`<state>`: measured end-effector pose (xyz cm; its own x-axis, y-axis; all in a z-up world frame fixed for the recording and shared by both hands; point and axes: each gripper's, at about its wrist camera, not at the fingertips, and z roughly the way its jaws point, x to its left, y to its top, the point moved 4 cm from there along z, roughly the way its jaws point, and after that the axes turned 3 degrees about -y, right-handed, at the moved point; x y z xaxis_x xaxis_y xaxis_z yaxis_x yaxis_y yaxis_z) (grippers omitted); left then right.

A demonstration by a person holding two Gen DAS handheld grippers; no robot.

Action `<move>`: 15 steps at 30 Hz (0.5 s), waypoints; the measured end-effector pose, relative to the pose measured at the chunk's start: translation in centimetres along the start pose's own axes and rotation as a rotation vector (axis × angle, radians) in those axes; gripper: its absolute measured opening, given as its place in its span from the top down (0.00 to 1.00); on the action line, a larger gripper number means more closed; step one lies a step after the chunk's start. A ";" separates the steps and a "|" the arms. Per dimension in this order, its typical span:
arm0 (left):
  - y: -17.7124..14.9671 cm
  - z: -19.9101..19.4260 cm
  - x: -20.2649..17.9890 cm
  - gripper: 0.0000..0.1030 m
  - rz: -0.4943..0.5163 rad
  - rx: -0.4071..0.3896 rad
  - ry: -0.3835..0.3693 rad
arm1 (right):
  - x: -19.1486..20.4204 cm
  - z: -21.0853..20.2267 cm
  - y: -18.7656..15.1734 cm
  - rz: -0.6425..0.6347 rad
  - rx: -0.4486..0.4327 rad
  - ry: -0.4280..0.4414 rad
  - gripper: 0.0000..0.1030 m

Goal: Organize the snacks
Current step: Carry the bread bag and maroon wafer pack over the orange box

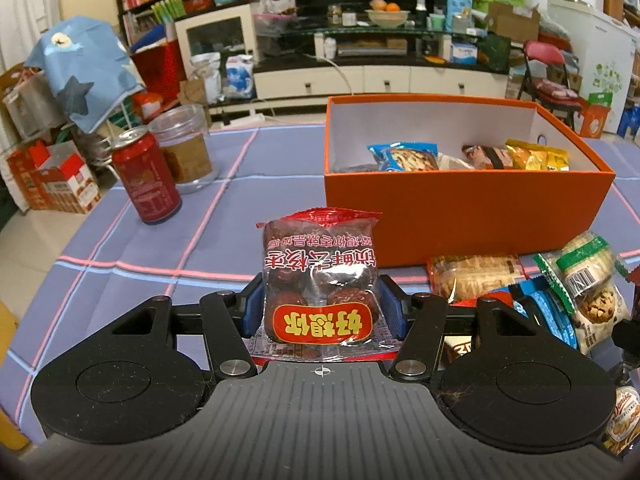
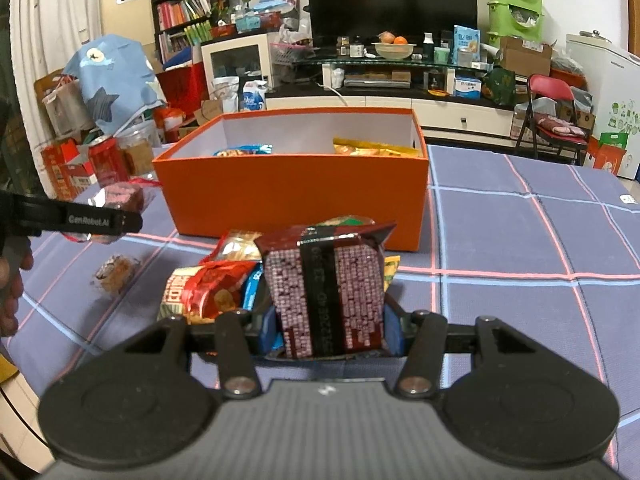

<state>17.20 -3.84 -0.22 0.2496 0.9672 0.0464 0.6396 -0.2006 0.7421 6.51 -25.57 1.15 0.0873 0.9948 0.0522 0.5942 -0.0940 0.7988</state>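
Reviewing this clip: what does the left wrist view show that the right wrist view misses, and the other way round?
Only the left wrist view shows the left gripper head-on, shut on a bag of red dates, and the brown packet in the box. Only the right wrist view shows the right gripper shut on a dark red packet, and a lone wrapped snack on the cloth. Both show the orange box holding blue and yellow packets, the red can, and the loose snack pile.

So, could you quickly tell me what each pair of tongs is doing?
Left tongs: shut on the date packet.
Right tongs: shut on the maroon packet.
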 end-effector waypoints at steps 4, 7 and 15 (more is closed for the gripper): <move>0.1 -0.2 0.0 0.71 -0.005 -0.010 -0.001 | 0.1 -0.6 0.1 -0.003 -0.028 -0.008 0.46; 0.2 -0.4 -0.1 0.71 -0.004 -0.020 -0.002 | 0.1 -0.9 0.3 -0.009 -0.043 -0.016 0.46; 0.7 -1.5 -0.6 0.71 -0.012 -0.042 -0.033 | 0.1 -2.1 1.1 -0.001 -0.083 -0.007 0.46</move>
<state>16.45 -4.30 1.28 0.2661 0.9638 0.0161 0.6120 -0.1818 0.7697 5.46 -25.53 3.29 0.0922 0.9946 0.0477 0.5258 -0.0893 0.8459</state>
